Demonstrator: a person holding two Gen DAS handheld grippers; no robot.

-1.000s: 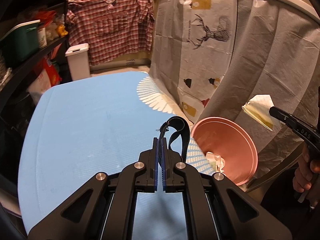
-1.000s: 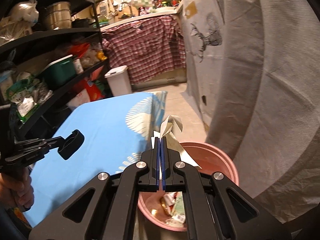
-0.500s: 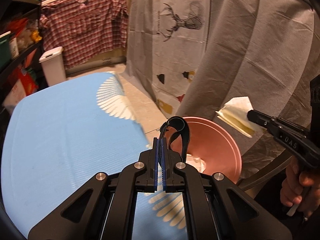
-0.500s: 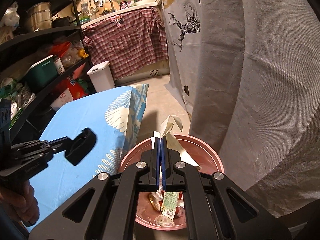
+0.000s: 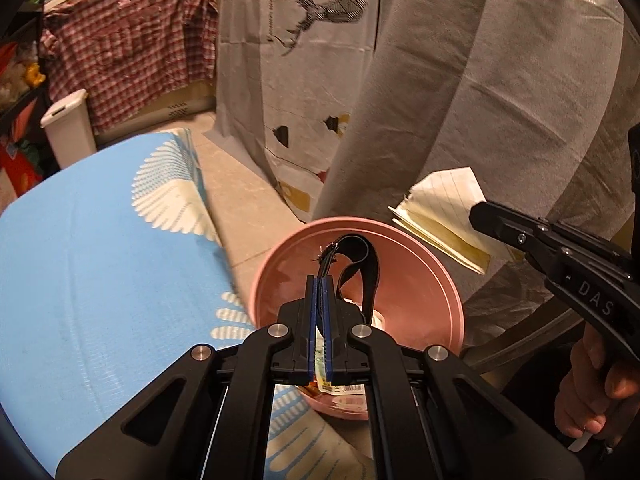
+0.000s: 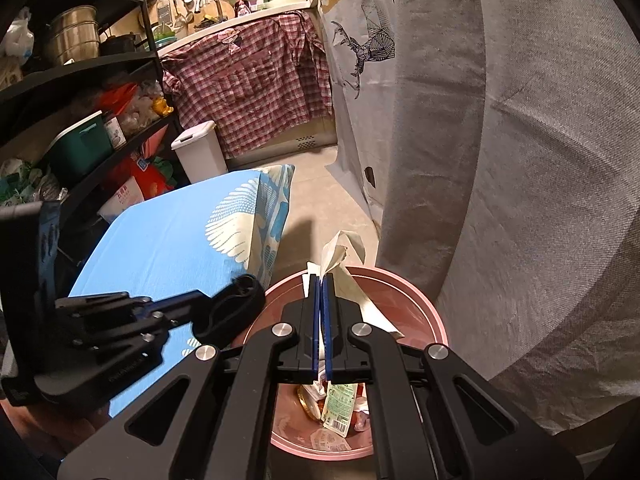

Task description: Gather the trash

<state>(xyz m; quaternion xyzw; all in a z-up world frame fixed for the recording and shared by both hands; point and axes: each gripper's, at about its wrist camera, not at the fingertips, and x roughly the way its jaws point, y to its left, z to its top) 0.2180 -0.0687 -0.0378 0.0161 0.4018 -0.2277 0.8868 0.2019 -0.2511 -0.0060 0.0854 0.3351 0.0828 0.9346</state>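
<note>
My left gripper (image 5: 320,278) is shut on a black strap loop (image 5: 366,264) and holds it over the pink bin (image 5: 420,280). In the right wrist view the strap (image 6: 236,308) hangs at the bin's left rim. My right gripper (image 6: 322,276) has a folded, cream lined paper (image 6: 340,248) between its pads above the pink bin (image 6: 424,304). Its jaws are opening, and the paper still sits pinched. From the left wrist view that paper (image 5: 440,216) sticks out of the right gripper (image 5: 478,216). Wrappers (image 6: 340,404) lie in the bin.
A table with a blue cloth (image 5: 100,260) stands left of the bin. Grey fabric (image 6: 500,200) hangs close on the right. A white lidded bin (image 6: 202,152) and black shelves (image 6: 80,80) full of goods stand behind the table. A hand (image 5: 592,392) grips the right tool.
My left gripper has swung right from over the blue table to above the pink bin, carrying the strap. The right gripper stayed over the bin with the paper, sinking slightly.
</note>
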